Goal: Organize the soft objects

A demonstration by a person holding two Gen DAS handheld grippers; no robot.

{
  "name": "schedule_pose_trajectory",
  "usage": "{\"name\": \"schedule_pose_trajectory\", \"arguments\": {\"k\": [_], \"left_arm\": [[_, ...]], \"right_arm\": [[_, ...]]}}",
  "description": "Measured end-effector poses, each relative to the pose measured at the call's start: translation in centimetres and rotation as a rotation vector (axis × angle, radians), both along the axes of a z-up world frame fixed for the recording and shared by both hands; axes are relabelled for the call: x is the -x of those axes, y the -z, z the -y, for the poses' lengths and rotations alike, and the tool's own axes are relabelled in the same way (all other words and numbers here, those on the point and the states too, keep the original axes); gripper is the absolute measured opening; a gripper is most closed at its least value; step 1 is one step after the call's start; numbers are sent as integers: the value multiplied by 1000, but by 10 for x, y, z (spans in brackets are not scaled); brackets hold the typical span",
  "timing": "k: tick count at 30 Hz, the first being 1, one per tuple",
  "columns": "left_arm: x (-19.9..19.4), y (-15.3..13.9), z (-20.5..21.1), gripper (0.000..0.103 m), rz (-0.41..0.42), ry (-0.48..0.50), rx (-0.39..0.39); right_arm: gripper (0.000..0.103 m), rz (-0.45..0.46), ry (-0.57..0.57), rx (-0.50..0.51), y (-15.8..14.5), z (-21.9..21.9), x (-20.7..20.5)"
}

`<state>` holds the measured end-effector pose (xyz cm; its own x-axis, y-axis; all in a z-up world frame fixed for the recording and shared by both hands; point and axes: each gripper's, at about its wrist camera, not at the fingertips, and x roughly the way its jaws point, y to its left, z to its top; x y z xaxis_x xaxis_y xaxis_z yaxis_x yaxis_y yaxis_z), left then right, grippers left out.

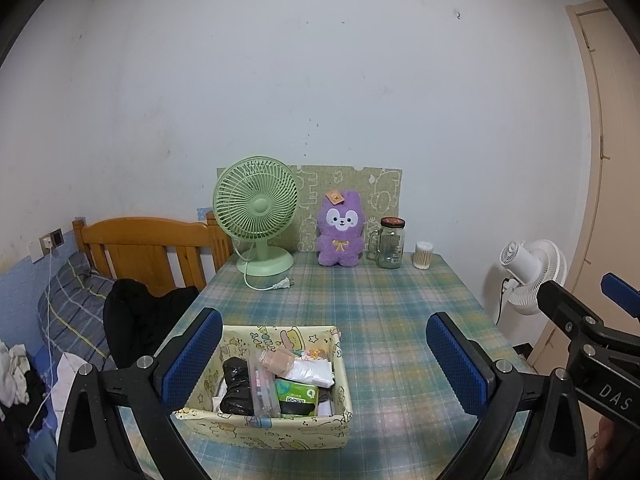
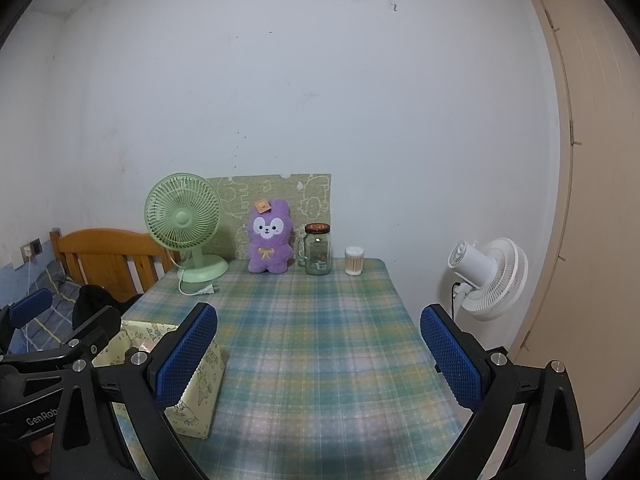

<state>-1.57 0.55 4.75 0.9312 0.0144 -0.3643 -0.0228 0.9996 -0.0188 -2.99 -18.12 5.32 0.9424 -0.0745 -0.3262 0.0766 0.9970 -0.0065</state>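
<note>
Standing upright at the table's (image 1: 380, 304) far edge was the plush (image 1: 341, 232), between fan (image 1: 256, 212) and jar (image 1: 390, 244), well apart from the box (image 1: 264, 424) at the near edge. Box held: black bundle, white packet, green pack, pens. Left gripper (image 1: 324, 360): jaws wide, empty, hovering over the box. Right gripper (image 2: 318, 354): jaws wide, empty, beside the box. Stage: undecided. The plush either awaited boxing or was already set in its place.

The left gripper (image 1: 324, 364) fills the lower frame, blue-padded fingers (image 1: 193, 356) spread wide, holding nothing. The right gripper (image 2: 318, 360) does likewise, fingers (image 2: 450, 360) equally parted.
</note>
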Motion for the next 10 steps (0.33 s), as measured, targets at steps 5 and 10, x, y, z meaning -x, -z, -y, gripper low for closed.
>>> {"name": "schedule_pose_trajectory", "arguments": {"k": [5,10], "left_arm": [[0,0,0,103,1,0,2],[-1,-1,0,103,1,2,2]], "right_arm": [[103,7,2,-3,-2,0,1],[103,5,3,-3,-2,0,0]]}}
